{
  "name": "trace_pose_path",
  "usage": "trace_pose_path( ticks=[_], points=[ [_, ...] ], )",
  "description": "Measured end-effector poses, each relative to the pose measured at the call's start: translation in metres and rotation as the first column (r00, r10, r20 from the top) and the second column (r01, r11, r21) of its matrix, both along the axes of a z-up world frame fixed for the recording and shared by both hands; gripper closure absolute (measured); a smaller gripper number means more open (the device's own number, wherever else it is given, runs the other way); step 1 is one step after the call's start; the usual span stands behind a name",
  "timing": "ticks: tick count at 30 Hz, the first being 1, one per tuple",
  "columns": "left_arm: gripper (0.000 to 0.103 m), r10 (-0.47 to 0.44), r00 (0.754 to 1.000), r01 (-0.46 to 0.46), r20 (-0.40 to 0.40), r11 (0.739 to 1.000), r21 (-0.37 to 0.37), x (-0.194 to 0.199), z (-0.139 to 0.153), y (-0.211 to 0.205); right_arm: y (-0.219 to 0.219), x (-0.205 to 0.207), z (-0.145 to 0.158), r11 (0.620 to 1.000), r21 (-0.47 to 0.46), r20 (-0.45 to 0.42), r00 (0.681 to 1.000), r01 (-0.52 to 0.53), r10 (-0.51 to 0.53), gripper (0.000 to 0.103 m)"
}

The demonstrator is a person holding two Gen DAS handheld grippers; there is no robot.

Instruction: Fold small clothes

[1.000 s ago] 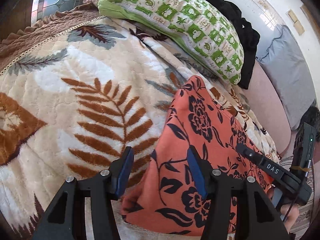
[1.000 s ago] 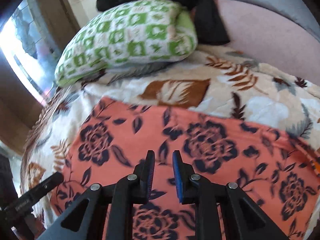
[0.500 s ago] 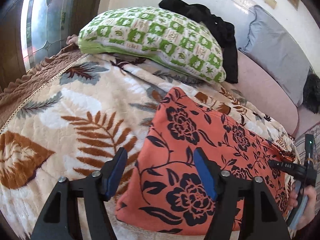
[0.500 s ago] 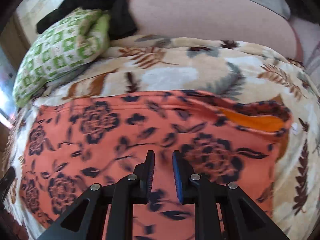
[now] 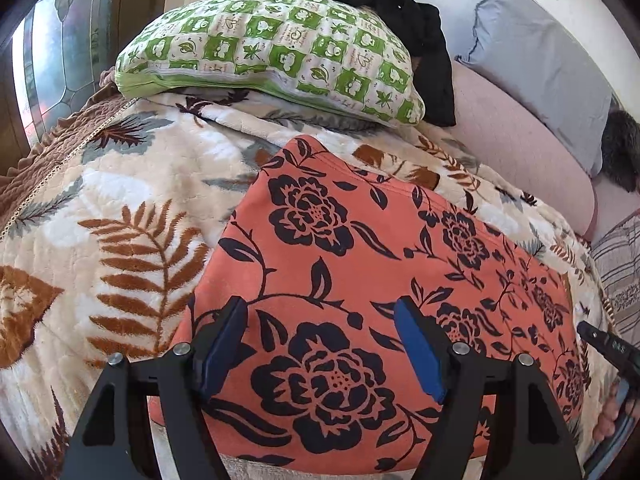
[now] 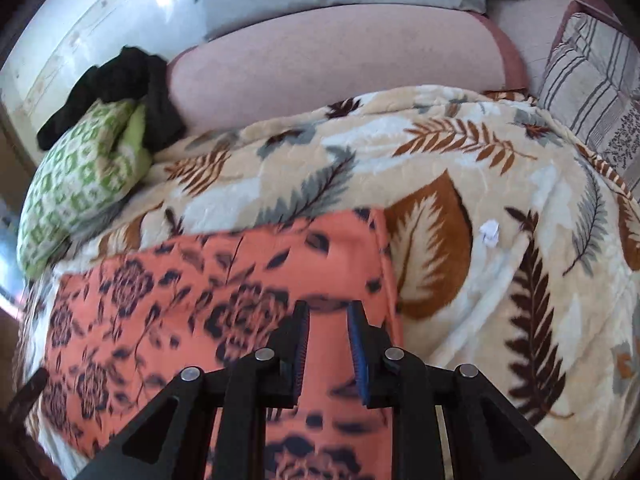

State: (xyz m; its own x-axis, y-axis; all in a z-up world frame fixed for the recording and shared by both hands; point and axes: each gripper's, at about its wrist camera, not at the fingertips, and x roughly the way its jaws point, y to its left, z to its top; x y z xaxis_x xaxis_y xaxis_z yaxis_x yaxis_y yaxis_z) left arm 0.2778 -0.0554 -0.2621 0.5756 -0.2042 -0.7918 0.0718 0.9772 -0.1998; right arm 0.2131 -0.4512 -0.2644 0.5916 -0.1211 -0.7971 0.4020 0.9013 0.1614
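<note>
An orange cloth with black flowers (image 5: 340, 240) lies flat on a leaf-patterned blanket (image 5: 120, 220). My left gripper (image 5: 320, 304) hovers over the cloth's near left corner, jaws wide apart with nothing gripped. My right gripper (image 6: 328, 306) hangs over the same cloth (image 6: 180, 280) close to its right edge; a narrow gap shows between the blue pads and nothing is in it. In the left wrist view the right gripper's tip (image 5: 608, 346) and a hand show at the far right edge.
A green checked pillow (image 5: 280, 52) with a black garment (image 5: 400, 12) behind it lies at the bed's head. A grey pillow (image 5: 540, 60), pink sheet (image 6: 340, 68) and striped cushion (image 6: 600, 80) border the blanket. A small white scrap (image 6: 490, 233) lies right of the cloth.
My left jaws have widened and the gripper has shifted over the cloth's near left corner. The right gripper has swept right along the cloth to its right edge, gap unchanged.
</note>
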Motion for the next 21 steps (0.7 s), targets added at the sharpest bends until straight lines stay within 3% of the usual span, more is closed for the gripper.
trace_pose_path(
  ticks=[3,5,6,8,11,13,15,16,18,19,21],
  points=[
    [0.021,-0.049,0.996,0.059,-0.074,0.987,0.147,0.0,-0.022,-0.015,0.028,-0.042,-0.017,0.997,0.047,-0.012,0.998,-0.064,0.065,0.08],
    [0.02,-0.097,0.995,0.103,-0.036,0.961,0.256,-0.007,-0.023,-0.026,0.04,-0.06,-0.036,0.996,0.045,-0.048,0.995,-0.081,0.084,0.079],
    [0.02,-0.099,0.994,0.106,-0.04,0.957,0.268,-0.01,-0.02,-0.027,0.046,-0.068,-0.037,0.995,0.014,-0.045,0.994,-0.098,0.099,0.079],
    [0.02,-0.091,0.995,0.099,-0.047,0.973,0.21,-0.021,-0.011,-0.016,0.054,-0.076,-0.028,0.994,-0.002,-0.067,0.991,-0.113,0.112,0.079],
    [0.02,-0.05,0.998,0.055,-0.046,0.994,0.096,-0.044,-0.003,0.016,0.049,-0.091,-0.014,0.971,0.203,0.028,0.992,-0.13,0.127,0.079],
    [0.02,0.008,0.997,-0.01,-0.083,1.0,-0.024,-0.052,-0.002,0.043,0.049,-0.105,-0.016,0.935,0.327,0.084,0.99,-0.136,0.114,0.071],
    [0.02,0.078,0.99,-0.093,-0.122,0.988,-0.124,-0.062,-0.008,0.07,0.052,-0.115,-0.025,0.89,0.436,0.101,0.99,-0.133,0.099,0.062],
    [0.02,0.117,0.982,-0.14,-0.147,0.978,-0.156,-0.069,-0.013,0.08,0.053,-0.117,-0.03,0.87,0.479,0.097,0.992,-0.116,0.079,0.049],
    [0.02,0.148,0.966,-0.202,-0.21,0.943,-0.264,-0.079,-0.026,0.097,0.054,-0.121,-0.038,0.811,0.579,0.117,0.993,-0.088,0.025,0.037],
    [0.02,0.146,0.962,-0.217,-0.231,0.922,-0.322,-0.081,-0.03,0.101,0.054,-0.121,-0.042,0.781,0.62,0.122,0.993,-0.078,0.003,0.037],
    [0.02,0.144,0.966,-0.216,-0.214,0.908,-0.36,-0.083,-0.027,0.099,0.055,-0.119,-0.049,0.736,0.675,0.114,0.993,-0.056,-0.03,0.037]
  ],
)
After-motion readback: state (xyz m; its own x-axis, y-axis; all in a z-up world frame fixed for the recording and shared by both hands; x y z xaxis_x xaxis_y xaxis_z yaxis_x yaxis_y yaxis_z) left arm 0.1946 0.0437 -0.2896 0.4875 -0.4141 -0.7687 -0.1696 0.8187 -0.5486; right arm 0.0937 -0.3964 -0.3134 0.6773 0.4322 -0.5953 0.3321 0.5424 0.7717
